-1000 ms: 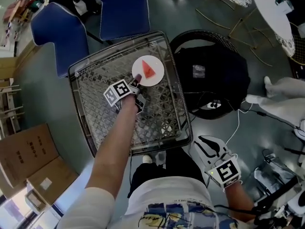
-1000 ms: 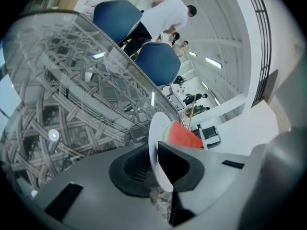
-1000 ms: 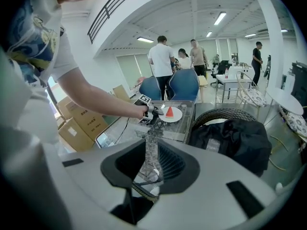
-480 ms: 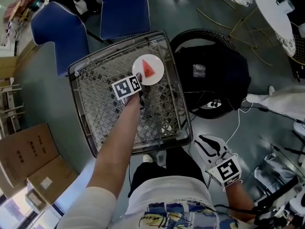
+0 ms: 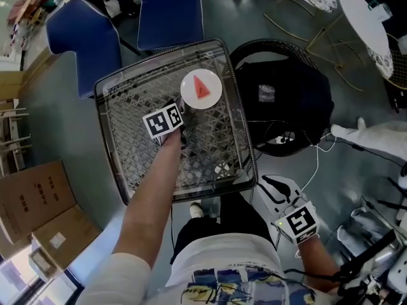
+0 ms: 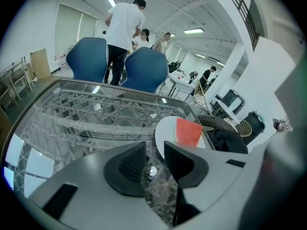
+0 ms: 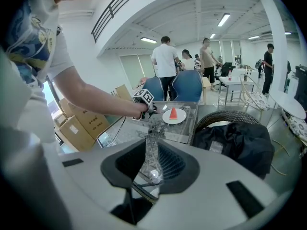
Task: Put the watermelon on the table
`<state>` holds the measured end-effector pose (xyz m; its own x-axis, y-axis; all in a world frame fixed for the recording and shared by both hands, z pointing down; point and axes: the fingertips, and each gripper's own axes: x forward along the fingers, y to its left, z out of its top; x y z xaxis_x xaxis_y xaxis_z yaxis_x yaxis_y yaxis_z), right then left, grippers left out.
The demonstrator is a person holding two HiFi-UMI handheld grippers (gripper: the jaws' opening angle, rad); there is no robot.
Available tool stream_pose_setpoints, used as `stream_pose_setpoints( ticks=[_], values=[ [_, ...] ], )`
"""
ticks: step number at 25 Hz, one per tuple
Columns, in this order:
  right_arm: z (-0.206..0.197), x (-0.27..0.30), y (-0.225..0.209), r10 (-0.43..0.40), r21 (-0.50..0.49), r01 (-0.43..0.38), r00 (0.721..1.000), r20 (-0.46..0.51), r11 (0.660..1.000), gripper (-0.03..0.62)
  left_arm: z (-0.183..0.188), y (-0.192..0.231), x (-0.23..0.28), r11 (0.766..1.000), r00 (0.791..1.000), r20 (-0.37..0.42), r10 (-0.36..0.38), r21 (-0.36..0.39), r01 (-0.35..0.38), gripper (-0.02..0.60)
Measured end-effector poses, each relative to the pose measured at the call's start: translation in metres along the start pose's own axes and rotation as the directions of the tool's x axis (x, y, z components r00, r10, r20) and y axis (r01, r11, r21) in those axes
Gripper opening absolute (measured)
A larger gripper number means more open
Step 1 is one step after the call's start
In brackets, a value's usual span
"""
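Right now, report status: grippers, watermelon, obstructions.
Left gripper open, empty, short of plate. Right gripper open, empty, off table. Watermelon on plate, on table. Nothing blocking.

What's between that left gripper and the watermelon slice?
Between the left gripper and the watermelon: only bare glass table and the rim of the white plate under it. The left gripper view shows this.
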<state>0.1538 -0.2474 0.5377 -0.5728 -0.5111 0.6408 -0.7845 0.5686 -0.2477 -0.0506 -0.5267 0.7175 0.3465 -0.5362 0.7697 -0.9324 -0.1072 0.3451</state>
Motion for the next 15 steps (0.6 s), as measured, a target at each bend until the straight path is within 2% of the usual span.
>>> stream_pose_setpoints(
  ticks=[4, 8, 10, 13, 15],
  values=[
    [0.006, 0.001, -0.005, 0.023, -0.027, -0.023, 0.999, 0.026, 0.999, 0.081, -0.006, -0.012, -0.029, 0.993, 0.994, 0.054, -0.092, -0.065, 0.095, 0.11],
    [0.009, 0.001, 0.004, 0.051, -0.063, -0.048, 0.997, 0.05, 0.997, 0.081, -0.018, -0.023, -0.078, 0.969, 0.97, 0.106, -0.217, -0.096, 0.227, 0.107],
    [0.008, -0.002, 0.01, 0.052, -0.085, -0.048, 0.997, 0.051, 0.995, 0.08, -0.029, -0.029, -0.106, 0.954, 0.956, 0.119, -0.269, -0.106, 0.281, 0.076],
    [0.012, -0.009, 0.016, 0.055, -0.117, -0.048, 0.997, 0.057, 0.992, 0.08, -0.04, -0.045, -0.15, 0.946, 0.941, 0.132, -0.311, -0.054, 0.32, 0.011],
    [0.016, -0.014, 0.028, 0.056, -0.124, -0.046, 0.995, 0.077, 0.991, 0.072, -0.049, -0.052, -0.185, 0.938, 0.928, 0.143, -0.344, -0.004, 0.348, 0.009]
  ],
)
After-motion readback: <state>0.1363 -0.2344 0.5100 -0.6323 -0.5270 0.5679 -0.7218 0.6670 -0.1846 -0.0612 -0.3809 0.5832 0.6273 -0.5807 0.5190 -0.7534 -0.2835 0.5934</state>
